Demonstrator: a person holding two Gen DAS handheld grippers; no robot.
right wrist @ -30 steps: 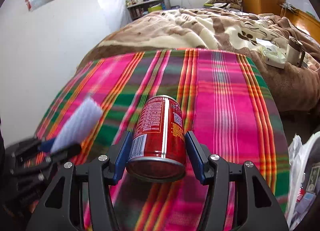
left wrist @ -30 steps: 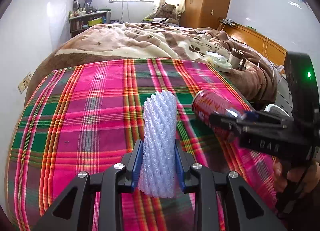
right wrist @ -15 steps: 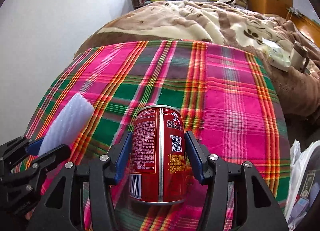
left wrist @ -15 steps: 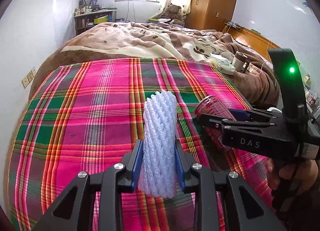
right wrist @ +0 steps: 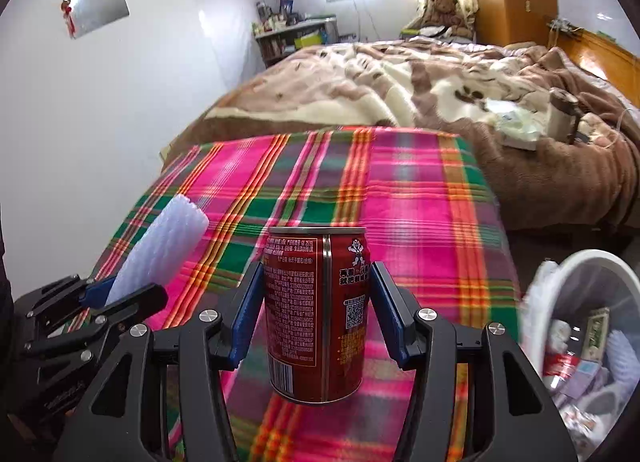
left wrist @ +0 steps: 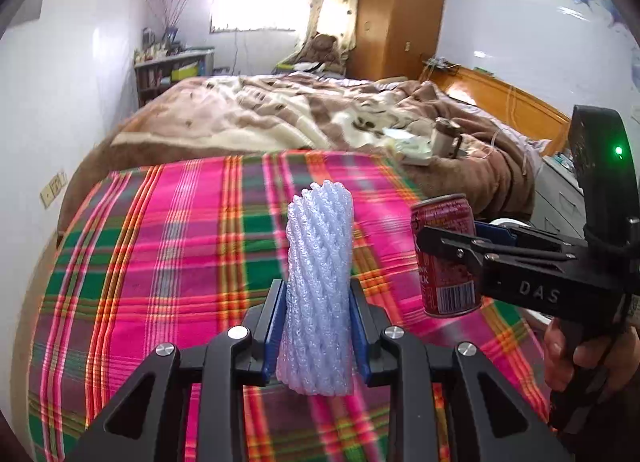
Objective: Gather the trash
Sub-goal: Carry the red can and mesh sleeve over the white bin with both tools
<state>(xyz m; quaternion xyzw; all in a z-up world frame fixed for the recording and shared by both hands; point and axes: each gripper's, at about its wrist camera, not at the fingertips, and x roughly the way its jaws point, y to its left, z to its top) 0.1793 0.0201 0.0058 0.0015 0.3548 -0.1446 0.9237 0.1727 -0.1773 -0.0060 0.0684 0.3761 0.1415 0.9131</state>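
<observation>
Left gripper [left wrist: 316, 326]: blue pads clamped on both sides of a white foam net [left wrist: 318, 282], which stands upright between the fingers and sticks out well past the tips. Plaid blanket [left wrist: 160, 254] below.

Right gripper [right wrist: 316, 314]: fingers closed on a red can [right wrist: 316, 310], upright, held at mid-height, base clear of the blanket. From the left wrist view, the can [left wrist: 444, 258] sits right of the foam net, apart from it.

White bin [right wrist: 592, 326] right of the right fingers, low, with mixed trash inside. Brown bedding [right wrist: 420, 94] beyond the fingertips.
</observation>
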